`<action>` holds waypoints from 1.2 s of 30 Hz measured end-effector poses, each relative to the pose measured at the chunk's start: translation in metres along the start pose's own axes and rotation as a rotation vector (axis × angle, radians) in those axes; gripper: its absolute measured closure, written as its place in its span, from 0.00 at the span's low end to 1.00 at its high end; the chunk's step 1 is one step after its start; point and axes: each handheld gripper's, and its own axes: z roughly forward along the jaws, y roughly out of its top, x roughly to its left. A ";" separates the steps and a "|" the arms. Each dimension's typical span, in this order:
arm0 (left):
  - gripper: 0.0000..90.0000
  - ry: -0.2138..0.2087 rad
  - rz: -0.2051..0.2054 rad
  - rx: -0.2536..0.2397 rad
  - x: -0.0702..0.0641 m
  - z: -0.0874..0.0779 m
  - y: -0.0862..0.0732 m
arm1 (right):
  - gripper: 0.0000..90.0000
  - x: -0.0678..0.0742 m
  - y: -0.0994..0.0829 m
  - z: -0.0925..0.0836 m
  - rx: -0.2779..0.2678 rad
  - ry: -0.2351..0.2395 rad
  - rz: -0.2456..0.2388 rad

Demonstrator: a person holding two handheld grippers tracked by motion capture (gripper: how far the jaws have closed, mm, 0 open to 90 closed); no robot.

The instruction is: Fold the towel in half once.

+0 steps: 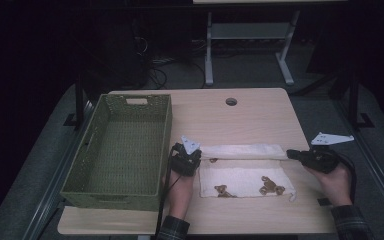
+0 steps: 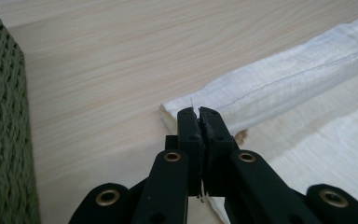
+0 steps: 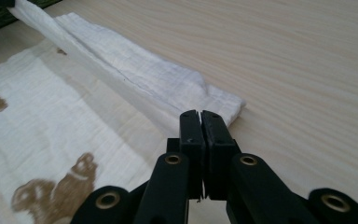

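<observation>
Here the wooden surface carries everything, with a green woven basket standing empty along its left side, likely waiting to take the finished fold. Just beside the basket, toward the person, lies a white cloth printed with small brown bears, spread flat except for its far edge, which is rolled over toward the person into a long band. That band runs straight between the two tools because each pinches one end of it: the left hand-held gripper is clenched on the far-left corner, close to the basket wall, and the right hand-held gripper is clenched on the far-right corner. Gripping both corners at once seems meant to keep the folded edge taut and level, so the cloth can be doubled over evenly.
</observation>
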 end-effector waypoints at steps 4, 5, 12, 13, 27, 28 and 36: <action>0.97 -0.006 0.000 0.002 -0.006 -0.009 -0.007 | 0.98 0.009 -0.008 -0.008 0.004 0.011 -0.018; 0.97 -0.012 -0.001 0.003 -0.007 -0.011 -0.009 | 0.98 0.011 -0.009 -0.010 0.008 0.010 -0.025; 0.97 -0.028 0.016 0.015 -0.015 -0.025 -0.024 | 0.97 0.019 -0.024 -0.019 0.011 0.044 -0.020; 0.97 -0.028 0.019 0.014 -0.016 -0.026 -0.026 | 0.97 0.021 -0.025 -0.019 0.015 0.046 -0.020; 0.98 -0.081 -0.007 0.018 -0.022 -0.045 -0.055 | 0.98 0.035 -0.043 -0.034 0.033 0.071 -0.038; 0.98 -0.083 -0.004 0.015 -0.022 -0.046 -0.056 | 0.98 0.036 -0.044 -0.035 0.035 0.073 -0.039; 0.98 -0.095 0.007 0.041 -0.030 -0.047 -0.066 | 0.98 0.042 -0.052 -0.038 0.062 0.076 -0.044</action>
